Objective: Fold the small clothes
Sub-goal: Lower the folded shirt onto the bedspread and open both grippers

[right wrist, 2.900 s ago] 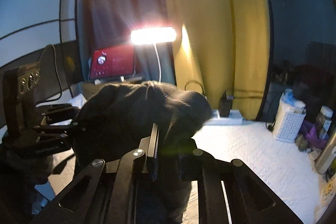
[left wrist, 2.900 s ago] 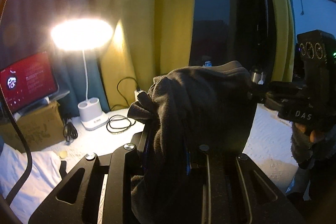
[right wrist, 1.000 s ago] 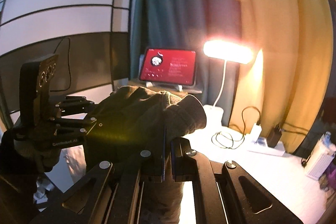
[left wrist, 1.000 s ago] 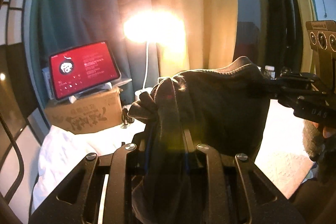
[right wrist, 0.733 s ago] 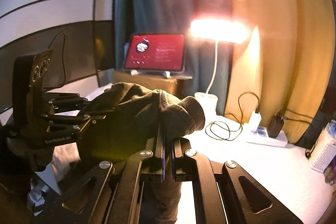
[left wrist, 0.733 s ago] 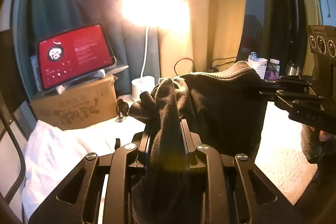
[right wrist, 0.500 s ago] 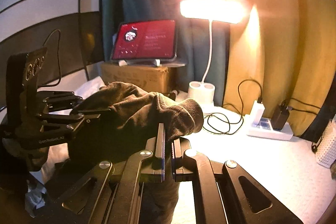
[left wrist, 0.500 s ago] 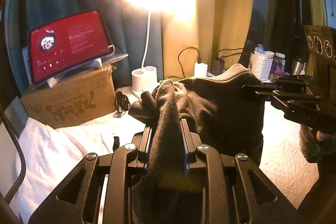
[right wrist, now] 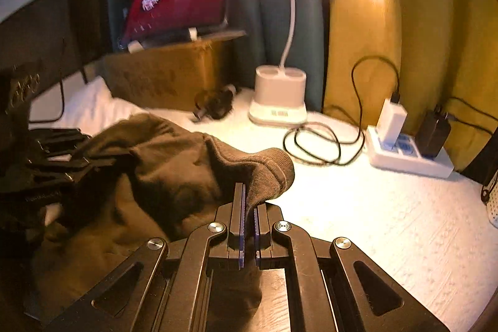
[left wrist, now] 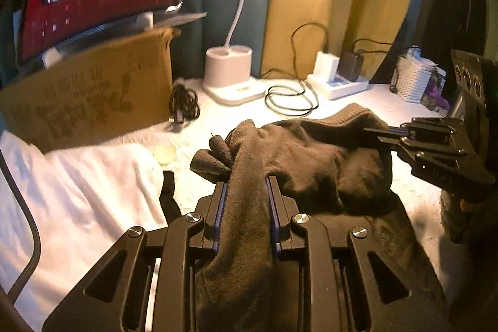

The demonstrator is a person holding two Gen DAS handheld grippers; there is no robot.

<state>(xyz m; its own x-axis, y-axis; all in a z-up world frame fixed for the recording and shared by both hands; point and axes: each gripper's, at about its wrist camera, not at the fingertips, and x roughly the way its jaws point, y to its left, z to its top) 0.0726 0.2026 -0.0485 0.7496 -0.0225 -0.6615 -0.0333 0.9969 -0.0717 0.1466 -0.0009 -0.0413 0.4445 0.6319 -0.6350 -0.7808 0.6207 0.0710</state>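
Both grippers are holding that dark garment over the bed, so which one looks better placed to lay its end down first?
Probably the right gripper: it pinches only the dark garment's ribbed edge beside bare bedsheet. The left gripper clamps a thick bunch.

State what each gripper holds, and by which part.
Both hold one dark knitted garment: left gripper on a bunched fold, right gripper on its ribbed edge.

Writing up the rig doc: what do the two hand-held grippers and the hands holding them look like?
Both hand-held grippers, left and right, are matte black plastic linkages with cut-out arms, silver pivot screws and blue ribbed pads. The right one's upright block carries three round lenses and faint white lettering. A dark fuzzy glove covers the hand beneath it.
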